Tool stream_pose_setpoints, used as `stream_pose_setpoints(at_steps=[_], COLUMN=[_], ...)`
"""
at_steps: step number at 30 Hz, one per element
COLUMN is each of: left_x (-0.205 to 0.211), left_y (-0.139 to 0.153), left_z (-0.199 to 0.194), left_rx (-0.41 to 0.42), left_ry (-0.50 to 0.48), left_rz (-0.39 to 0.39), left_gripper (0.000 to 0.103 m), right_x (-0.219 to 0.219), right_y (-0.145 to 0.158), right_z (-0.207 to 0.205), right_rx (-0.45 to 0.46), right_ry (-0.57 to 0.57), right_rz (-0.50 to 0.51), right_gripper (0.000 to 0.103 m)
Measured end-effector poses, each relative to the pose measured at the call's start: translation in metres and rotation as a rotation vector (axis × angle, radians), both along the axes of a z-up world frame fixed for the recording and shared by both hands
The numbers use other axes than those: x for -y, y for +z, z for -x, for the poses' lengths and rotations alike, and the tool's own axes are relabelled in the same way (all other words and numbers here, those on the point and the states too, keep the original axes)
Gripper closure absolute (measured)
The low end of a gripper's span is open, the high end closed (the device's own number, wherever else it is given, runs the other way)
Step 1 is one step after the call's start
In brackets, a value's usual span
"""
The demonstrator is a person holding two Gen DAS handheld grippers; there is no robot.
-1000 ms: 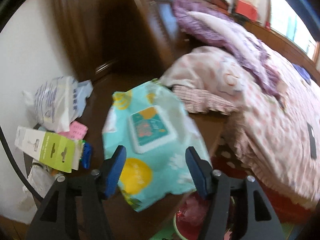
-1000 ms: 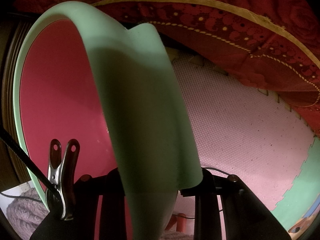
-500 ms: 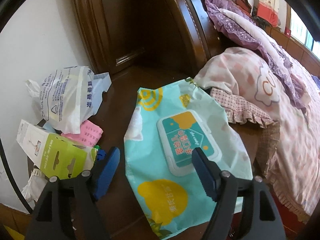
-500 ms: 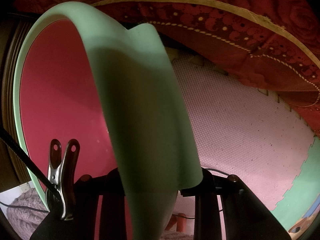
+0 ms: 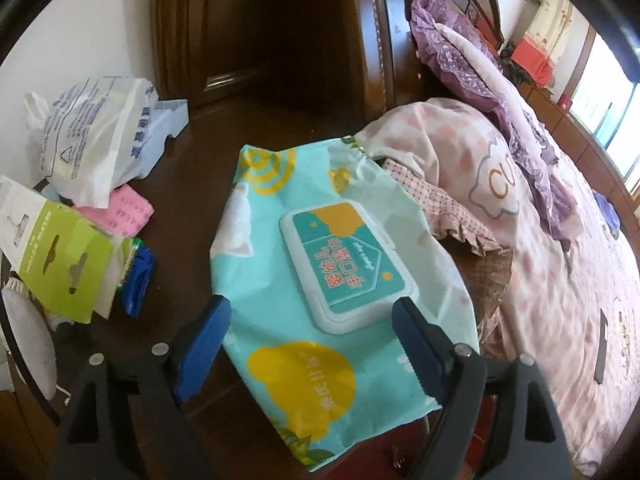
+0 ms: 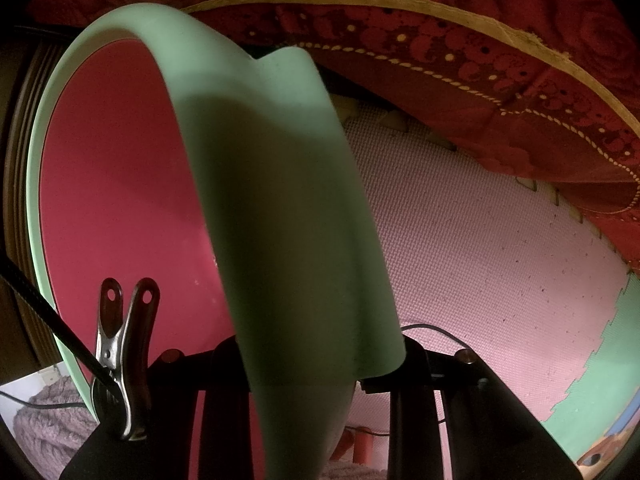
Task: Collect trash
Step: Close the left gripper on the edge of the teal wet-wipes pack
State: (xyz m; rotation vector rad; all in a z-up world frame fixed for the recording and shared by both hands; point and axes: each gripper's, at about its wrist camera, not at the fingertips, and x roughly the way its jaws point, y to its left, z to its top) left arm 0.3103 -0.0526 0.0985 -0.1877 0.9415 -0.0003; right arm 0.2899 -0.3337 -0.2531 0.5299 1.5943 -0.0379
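A teal wet-wipes pack [image 5: 320, 264] with a white flip lid lies flat on the dark wooden nightstand [image 5: 208, 160] in the left wrist view. My left gripper [image 5: 310, 312] straddles the pack's near end, its jaws opening. The blue pads [image 5: 208, 320] stand at either side and do not press on the pack. In the right wrist view my right gripper [image 6: 320, 364] is shut on the mint-green rim [image 6: 280, 200] of a bin with a pink-red inside [image 6: 120, 180]. The rim's folded flap hides the fingertips.
On the nightstand's left lie a white plastic bag [image 5: 92, 136], a pink packet [image 5: 120, 212], a green-and-white carton [image 5: 60, 256] and a blue item [image 5: 138, 280]. A bed with a pink quilt [image 5: 560, 280] borders the right. Under the bin are a pink foam mat [image 6: 480, 260] and a red bedcover [image 6: 480, 60].
The left jaws have spread wider and the wipes pack has settled flat on the nightstand; the left gripper sank a little and rolled. The right gripper and bin rim have not moved.
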Motion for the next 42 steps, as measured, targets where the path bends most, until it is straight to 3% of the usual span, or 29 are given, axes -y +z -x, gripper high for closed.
stream_pose_setpoints(at_steps=[6, 9, 13, 17, 25, 31, 34, 37, 38, 42], left_x=[0.003, -0.01, -0.034, -0.03, -0.018, -0.002, 0.004, 0.006, 0.005, 0.0], left_y=[-0.001, 0.001, -0.007, -0.009, -0.017, -0.018, -0.018, -0.018, -0.018, -0.019], left_z=[0.005, 0.009, -0.004, -0.014, -0.021, -0.017, -0.013, -0.008, -0.006, 0.003], left_rx=[0.037, 0.061, -0.001, -0.01, -0.008, 0.012, 0.021, 0.03, 0.031, 0.051], left_ry=[0.003, 0.053, 0.137, 0.108, 0.077, -0.001, -0.012, -0.002, 0.0, -0.017], left_rz=[-0.016, -0.034, 0.086, 0.154, 0.187, 0.115, 0.099, 0.068, 0.062, 0.062], left_gripper=[0.016, 0.016, 0.016, 0.016, 0.013, 0.012, 0.021, 0.049, 0.063, 0.073], right_x=[0.0, 0.0, 0.0, 0.0, -0.001, -0.001, -0.001, -0.001, -0.001, -0.001], right_y=[0.0, 0.0, 0.0, 0.0, -0.001, -0.001, -0.001, -0.001, -0.001, -0.001], right_z=[0.0, 0.0, 0.0, 0.0, 0.0, 0.0, 0.0, 0.0, 0.0, 0.0], right_rx=[0.0, 0.0, 0.0, 0.0, 0.001, 0.001, 0.001, 0.001, 0.001, 0.001], right_ry=[0.001, 0.0, 0.0, -0.001, -0.001, -0.001, -0.001, -0.001, -0.001, -0.001], right_rz=[-0.001, 0.0, 0.001, 0.001, -0.001, 0.0, 0.0, 0.0, 0.0, 0.0], right_gripper=[0.076, 0.076, 0.076, 0.076, 0.075, 0.075, 0.076, 0.076, 0.076, 0.075])
